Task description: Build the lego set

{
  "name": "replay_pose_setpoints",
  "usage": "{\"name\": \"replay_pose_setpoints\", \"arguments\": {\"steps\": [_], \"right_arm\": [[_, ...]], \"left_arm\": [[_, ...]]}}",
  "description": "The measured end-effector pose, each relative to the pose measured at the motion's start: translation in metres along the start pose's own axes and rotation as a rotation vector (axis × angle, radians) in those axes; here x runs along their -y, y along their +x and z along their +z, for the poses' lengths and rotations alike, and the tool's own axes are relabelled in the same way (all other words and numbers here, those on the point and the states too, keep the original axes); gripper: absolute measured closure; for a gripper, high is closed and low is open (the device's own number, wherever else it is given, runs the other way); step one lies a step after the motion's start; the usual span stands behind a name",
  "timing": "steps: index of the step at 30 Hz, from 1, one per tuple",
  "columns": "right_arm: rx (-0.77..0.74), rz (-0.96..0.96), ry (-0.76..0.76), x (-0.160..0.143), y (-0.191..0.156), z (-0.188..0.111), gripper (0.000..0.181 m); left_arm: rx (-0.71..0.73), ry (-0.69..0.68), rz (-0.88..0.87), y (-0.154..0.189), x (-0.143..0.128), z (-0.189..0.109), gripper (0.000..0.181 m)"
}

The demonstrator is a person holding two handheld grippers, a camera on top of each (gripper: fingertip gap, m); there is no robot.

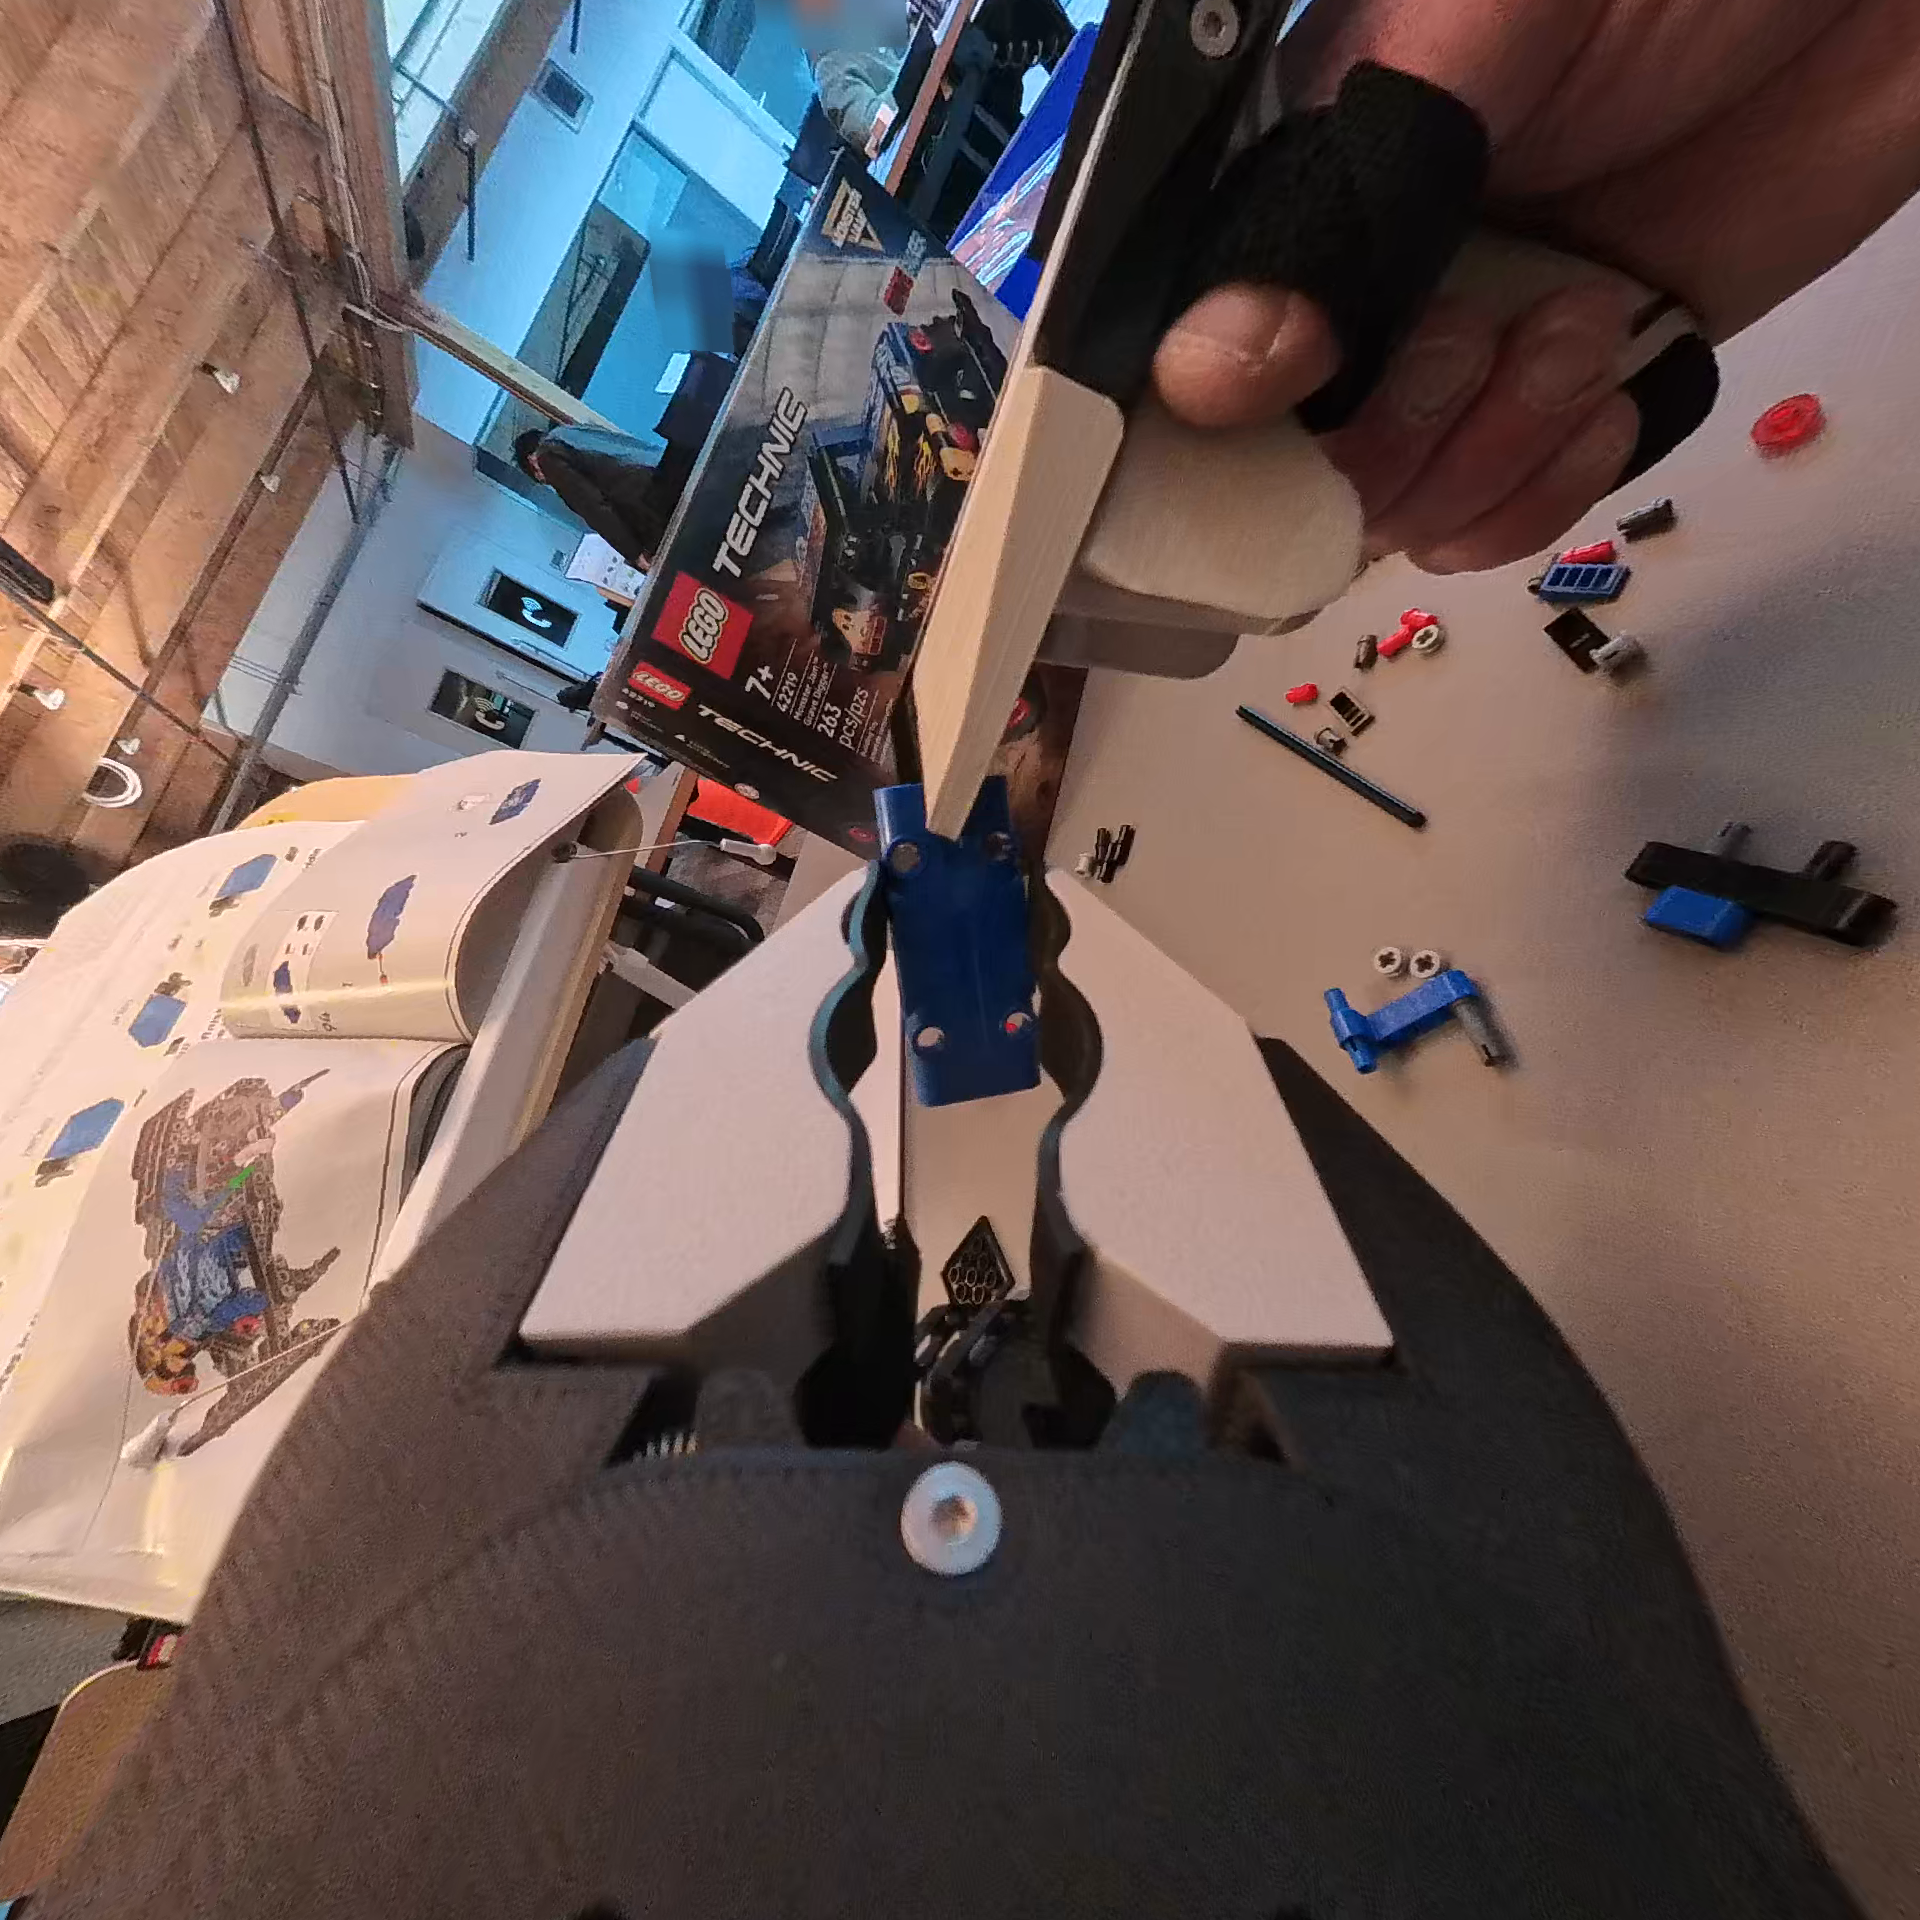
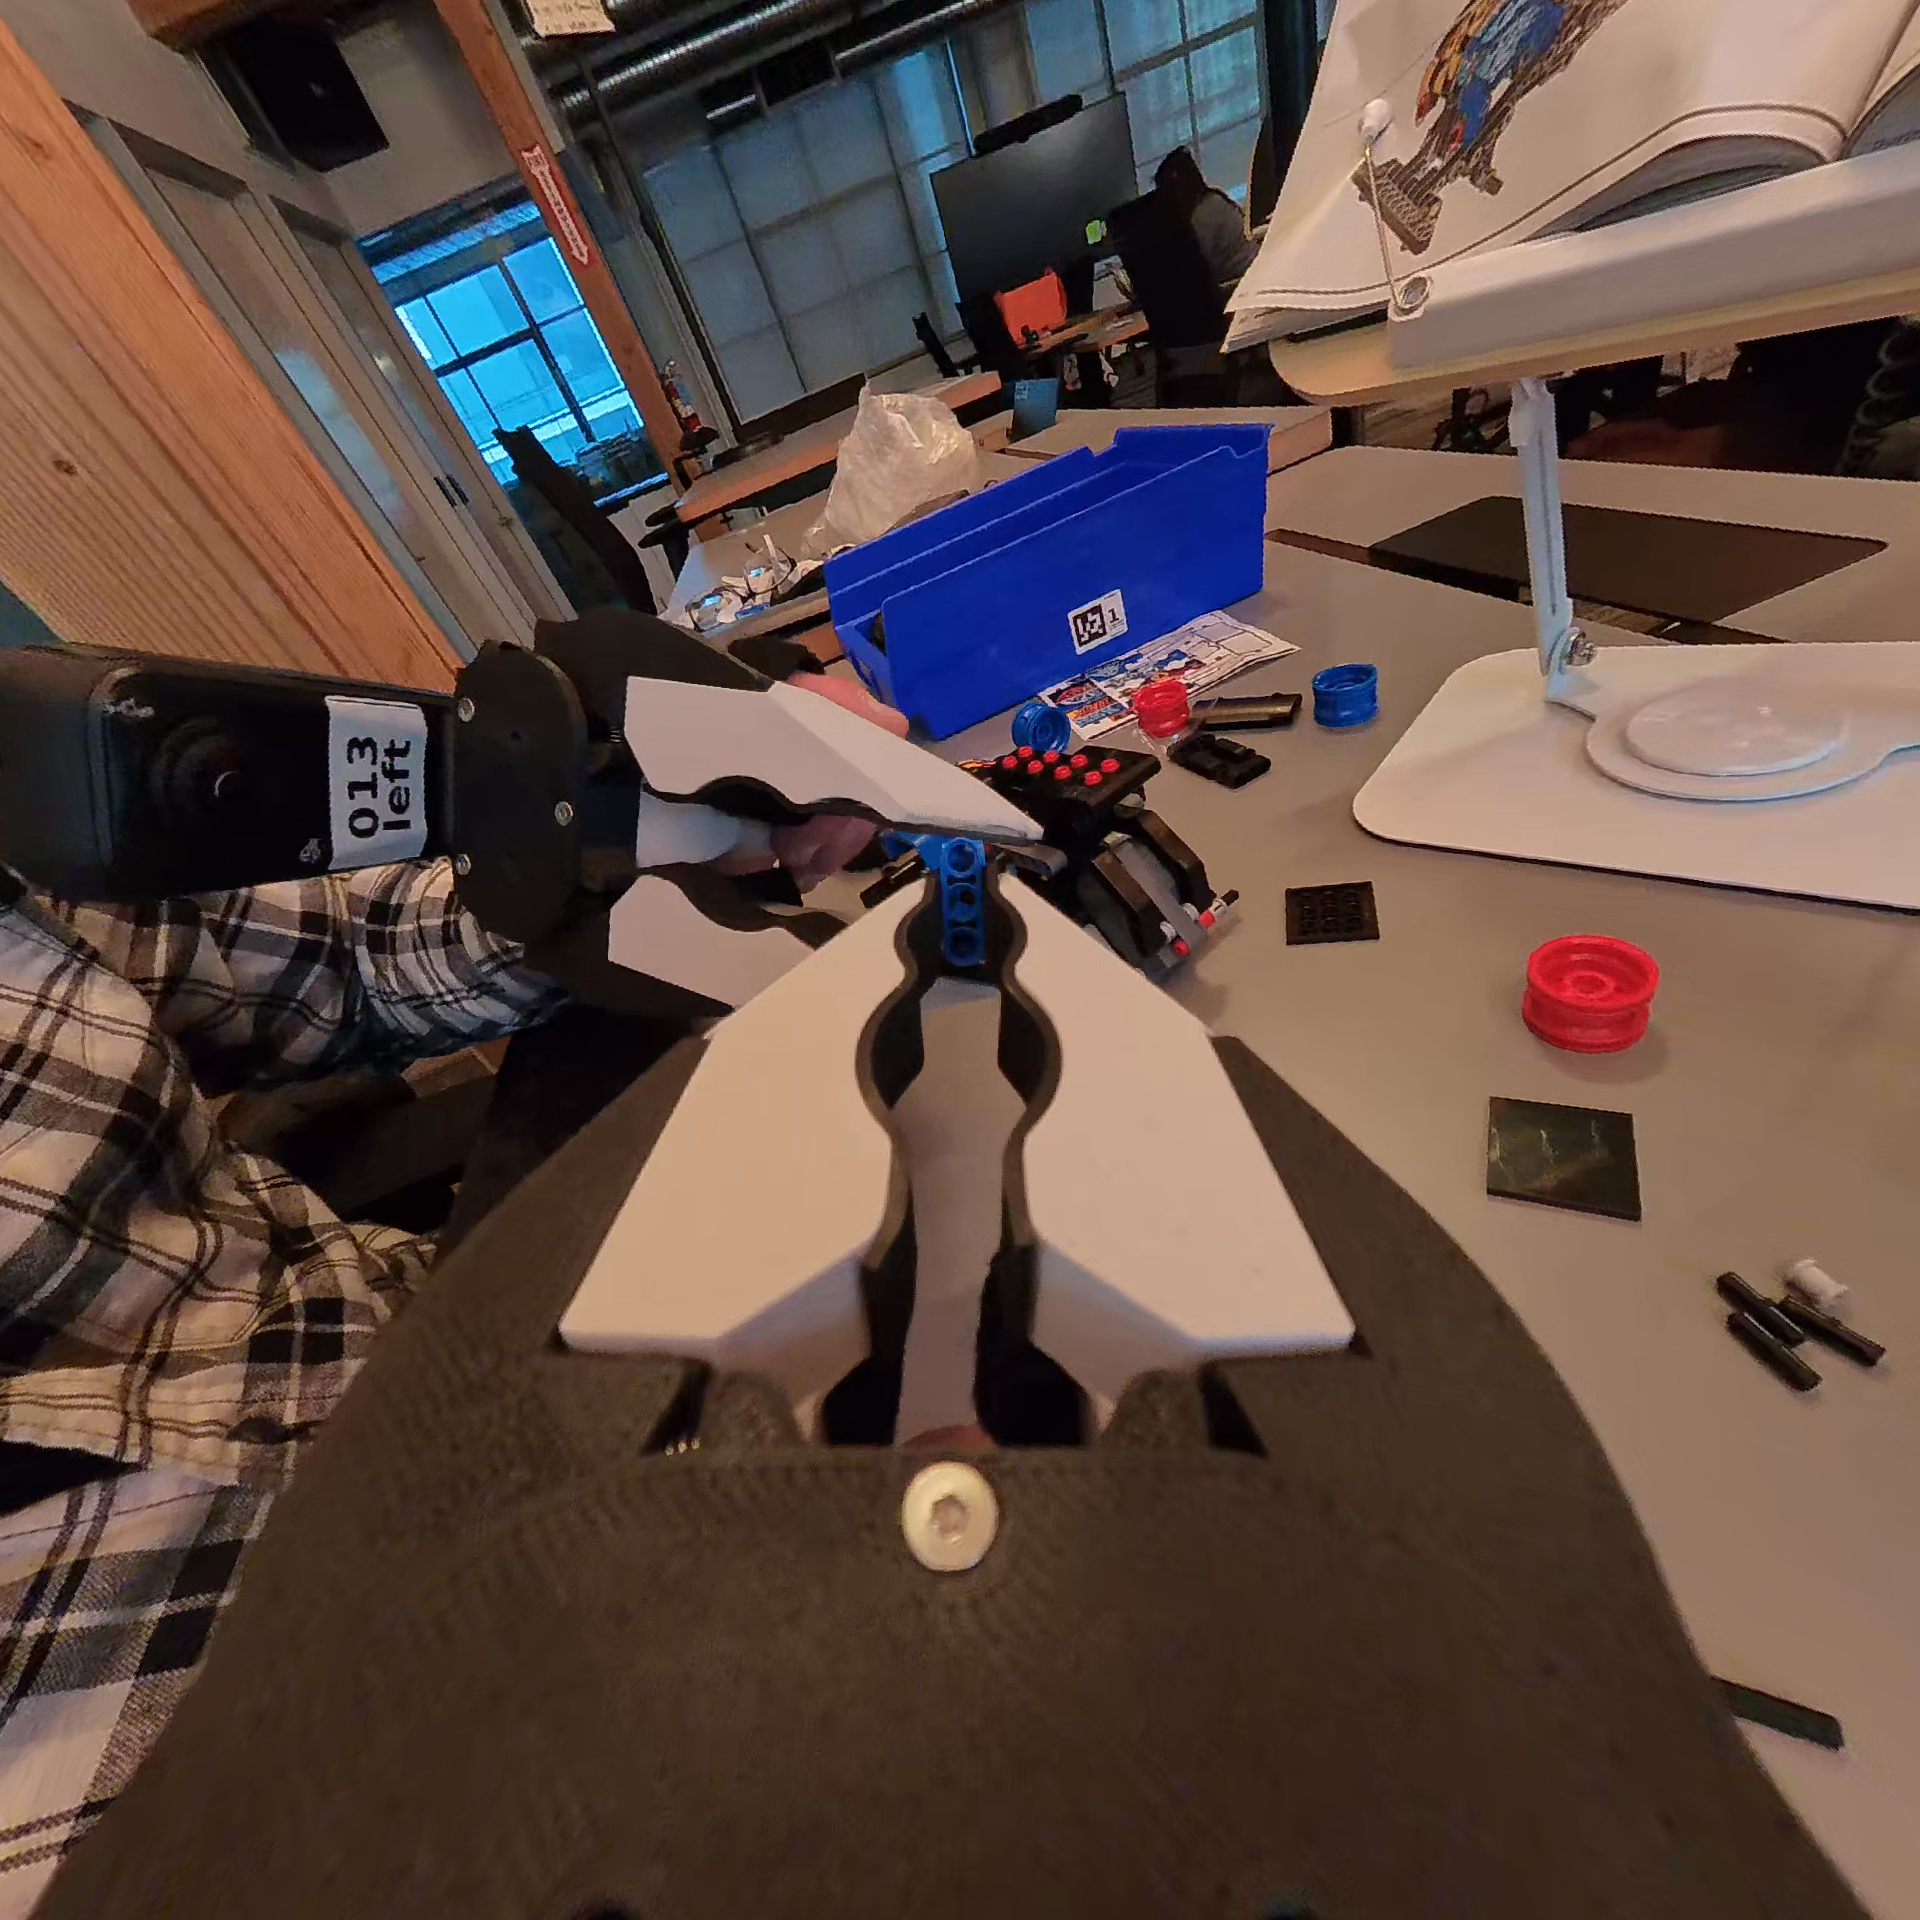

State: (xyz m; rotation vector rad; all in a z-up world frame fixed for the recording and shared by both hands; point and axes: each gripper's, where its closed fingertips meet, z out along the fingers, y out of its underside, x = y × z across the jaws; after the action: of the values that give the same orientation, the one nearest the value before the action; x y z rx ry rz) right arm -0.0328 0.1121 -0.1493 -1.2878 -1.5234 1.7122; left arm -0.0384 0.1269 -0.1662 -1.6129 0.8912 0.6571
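Note:
My left gripper (image 1: 956, 899) is shut on a blue Lego panel piece (image 1: 961, 977) and holds it up above the grey table (image 1: 1558, 1247). My right gripper (image 1: 964, 795) comes in from above, and its tip meets the top end of the blue piece. In the right wrist view my right gripper (image 2: 963, 909) is shut on the blue piece (image 2: 961, 899), whose holed edge shows. The left gripper (image 2: 1023, 836) grips the same piece from the left. The partly built black model (image 2: 1122, 831) with red studs lies on the table just behind.
The set's box (image 1: 810, 540) and an open instruction booklet on a white stand (image 2: 1558, 156) stand nearby. A blue bin (image 2: 1060, 561), a red wheel (image 2: 1590, 992), blue wheels (image 2: 1345, 694), black plates (image 2: 1332, 912), black pins (image 2: 1787, 1330) and small loose parts (image 1: 1403, 1013) lie on the table.

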Motion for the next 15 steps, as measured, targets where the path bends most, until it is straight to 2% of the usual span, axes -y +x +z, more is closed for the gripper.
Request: {"name": "replay_pose_setpoints", "arguments": {"steps": [15], "right_arm": [[-0.037,-0.068,-0.032,-0.0056,0.0055,-0.0023,0.175]], "left_arm": [[-0.053,0.028,-0.084,0.0037,-0.0054,0.0025,0.157]]}}
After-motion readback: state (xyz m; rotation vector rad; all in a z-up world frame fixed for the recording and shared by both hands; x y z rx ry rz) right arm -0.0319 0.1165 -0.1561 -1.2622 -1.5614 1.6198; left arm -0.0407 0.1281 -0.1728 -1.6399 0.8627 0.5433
